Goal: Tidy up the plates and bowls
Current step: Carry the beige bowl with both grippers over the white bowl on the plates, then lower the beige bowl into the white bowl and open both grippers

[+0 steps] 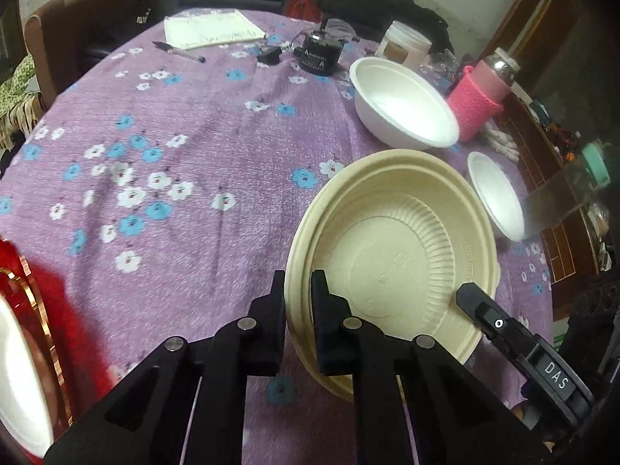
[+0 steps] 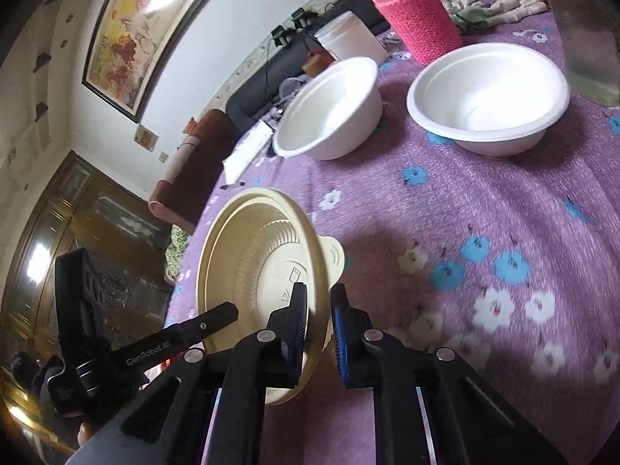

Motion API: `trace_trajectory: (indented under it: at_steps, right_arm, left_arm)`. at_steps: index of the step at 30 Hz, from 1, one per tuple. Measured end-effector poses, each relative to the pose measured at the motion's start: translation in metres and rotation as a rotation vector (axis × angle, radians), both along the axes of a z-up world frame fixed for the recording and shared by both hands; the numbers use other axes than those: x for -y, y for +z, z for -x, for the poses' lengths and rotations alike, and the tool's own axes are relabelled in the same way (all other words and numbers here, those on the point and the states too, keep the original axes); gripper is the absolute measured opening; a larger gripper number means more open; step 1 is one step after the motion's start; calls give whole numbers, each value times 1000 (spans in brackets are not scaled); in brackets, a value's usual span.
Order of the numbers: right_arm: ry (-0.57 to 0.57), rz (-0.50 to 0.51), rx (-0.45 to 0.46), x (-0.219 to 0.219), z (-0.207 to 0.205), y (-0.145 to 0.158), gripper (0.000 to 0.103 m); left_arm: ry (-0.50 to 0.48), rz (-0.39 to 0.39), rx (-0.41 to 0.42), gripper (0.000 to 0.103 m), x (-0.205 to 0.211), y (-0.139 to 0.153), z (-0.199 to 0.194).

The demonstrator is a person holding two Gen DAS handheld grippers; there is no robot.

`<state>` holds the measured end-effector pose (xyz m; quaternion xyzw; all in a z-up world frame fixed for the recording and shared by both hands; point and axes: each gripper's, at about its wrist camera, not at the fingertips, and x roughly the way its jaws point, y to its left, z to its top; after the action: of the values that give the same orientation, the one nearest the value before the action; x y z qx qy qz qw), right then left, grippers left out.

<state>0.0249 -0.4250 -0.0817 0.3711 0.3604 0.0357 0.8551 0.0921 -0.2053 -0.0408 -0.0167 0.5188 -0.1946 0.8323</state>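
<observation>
A cream ribbed bowl (image 1: pixel 391 252) with a stepped double rim, perhaps two nested, hangs tilted just above the purple flowered cloth (image 1: pixel 174 155). My left gripper (image 1: pixel 299 290) is shut on its near left rim. My right gripper (image 2: pixel 318 302) is shut on the opposite rim of the same cream bowl (image 2: pixel 263 271), beside its small tab. A large white bowl (image 1: pixel 403 104) and a smaller white bowl (image 1: pixel 496 197) stand farther back on the right. The right wrist view shows those two white bowls side by side (image 2: pixel 329 112) (image 2: pixel 488 97).
A red stand holding a white plate (image 1: pixel 19 368) is at the near left edge. A pink knitted bottle (image 1: pixel 476 104), a white tub (image 1: pixel 405 44), a black cylinder (image 1: pixel 319 54), a notebook (image 1: pixel 209 29) and a pen (image 1: pixel 178 51) sit along the far side.
</observation>
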Motion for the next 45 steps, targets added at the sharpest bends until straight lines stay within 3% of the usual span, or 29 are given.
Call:
trace_trajectory:
  at_steps: [6,19,30,36,45]
  right_arm:
    - [28,-68,11,-26,17,5,13]
    - [155,-22,62,-138,24,41,12]
    - [282,-33,42,-242,-6,48,12]
    - [329,27,15,-282,-17,43,12]
    - [326,71,-30,-290,-19,21,12]
  left_arm:
    - [27,3,73,9,-37,23,27]
    - [179,35,165,10,-159,53,67]
    - [377,67,156,10,-261,50,70]
    - [420,59,113,10,-281,32,62]
    - [410,32,51,10,-287,9,55]
